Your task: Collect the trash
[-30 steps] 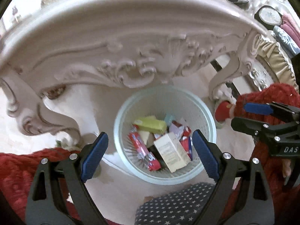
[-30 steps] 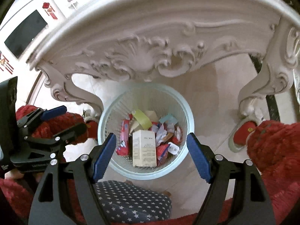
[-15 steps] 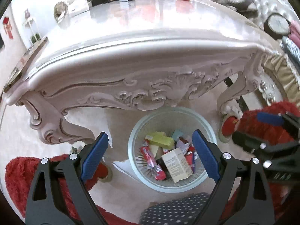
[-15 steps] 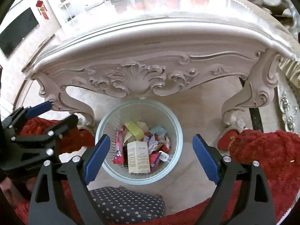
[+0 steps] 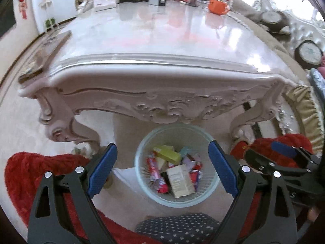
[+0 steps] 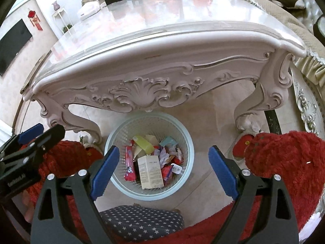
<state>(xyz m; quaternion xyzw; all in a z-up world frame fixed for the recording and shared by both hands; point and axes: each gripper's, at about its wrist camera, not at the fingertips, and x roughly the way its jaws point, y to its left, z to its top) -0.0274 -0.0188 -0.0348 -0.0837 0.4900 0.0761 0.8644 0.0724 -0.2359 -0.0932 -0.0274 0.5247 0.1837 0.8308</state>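
Note:
A pale mesh waste basket (image 5: 142,185) (image 6: 150,196) stands on the floor under the carved front edge of a white table (image 5: 162,46) (image 6: 162,40). In it lie a white carton (image 5: 179,181) (image 6: 150,171), a red wrapper (image 5: 155,168) (image 6: 129,164), a yellow-green box (image 5: 168,154) (image 6: 144,144) and several crumpled wrappers. My left gripper (image 5: 161,160) hangs open above the basket, nothing between its blue pads. Beside it my right gripper (image 6: 163,156) is open and empty too. Each shows in the other's view: the right gripper (image 5: 284,154), the left gripper (image 6: 34,138).
At the table's far end stand an orange item (image 5: 218,6), a white box (image 5: 104,1) and dark objects. Curved table legs (image 6: 262,101) flank the basket. Red fluffy fabric (image 6: 284,162) and star-patterned cloth (image 5: 178,227) fill the near edge. A sofa with cushions (image 5: 308,50) runs along the right.
Both grippers have risen away from the basket, which now looks smaller, and the tabletop has come into view. The right jaws have spread wider than a second ago.

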